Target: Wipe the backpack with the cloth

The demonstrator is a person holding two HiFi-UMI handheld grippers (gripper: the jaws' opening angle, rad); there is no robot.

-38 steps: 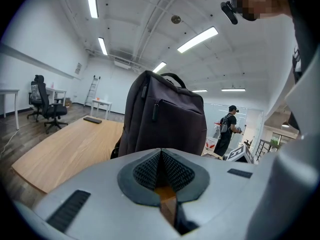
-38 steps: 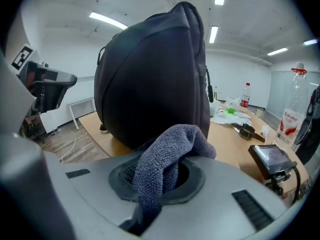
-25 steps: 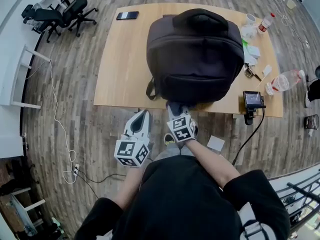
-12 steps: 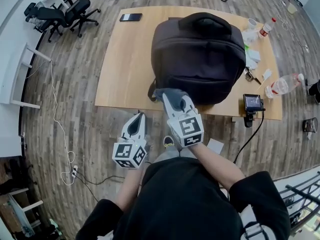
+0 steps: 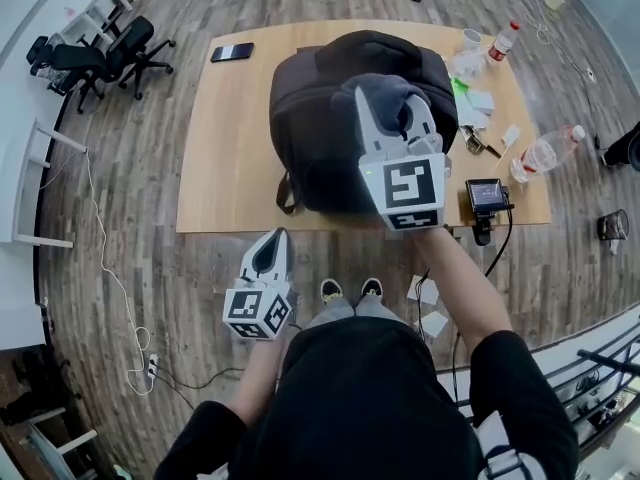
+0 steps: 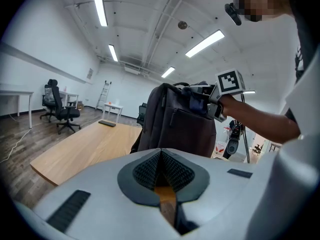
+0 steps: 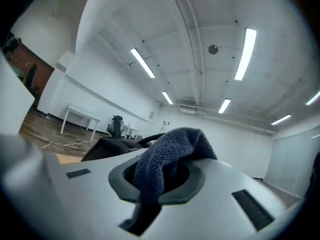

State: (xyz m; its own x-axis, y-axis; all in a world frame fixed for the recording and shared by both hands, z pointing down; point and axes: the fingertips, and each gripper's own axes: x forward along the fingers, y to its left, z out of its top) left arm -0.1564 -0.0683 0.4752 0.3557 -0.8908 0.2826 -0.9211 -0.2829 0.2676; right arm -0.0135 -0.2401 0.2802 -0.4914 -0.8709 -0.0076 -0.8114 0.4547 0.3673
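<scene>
A dark backpack [image 5: 320,118] stands upright on the wooden table [image 5: 225,158]; in the left gripper view the backpack [image 6: 175,124] rises ahead of the jaws. My right gripper [image 5: 392,96] is lifted high over the backpack's top, shut on a grey-blue cloth [image 5: 385,93]. In the right gripper view the cloth [image 7: 167,159] bulges out from between the jaws, with the backpack [image 7: 117,146] low behind it. My left gripper [image 5: 270,253] hangs shut and empty in front of the table's near edge, its jaws pressed together in its own view [image 6: 161,166].
A phone [image 5: 231,52] lies at the table's far left corner. Bottles [image 5: 545,153], a cup [image 5: 471,40], papers and a small clamped screen [image 5: 487,196] crowd the right side. Office chairs [image 5: 95,53] stand on the floor at left; cables run along the floor.
My right gripper has risen with the cloth from the table's near edge, below the backpack, up to above the backpack's top. The left gripper has stayed in place.
</scene>
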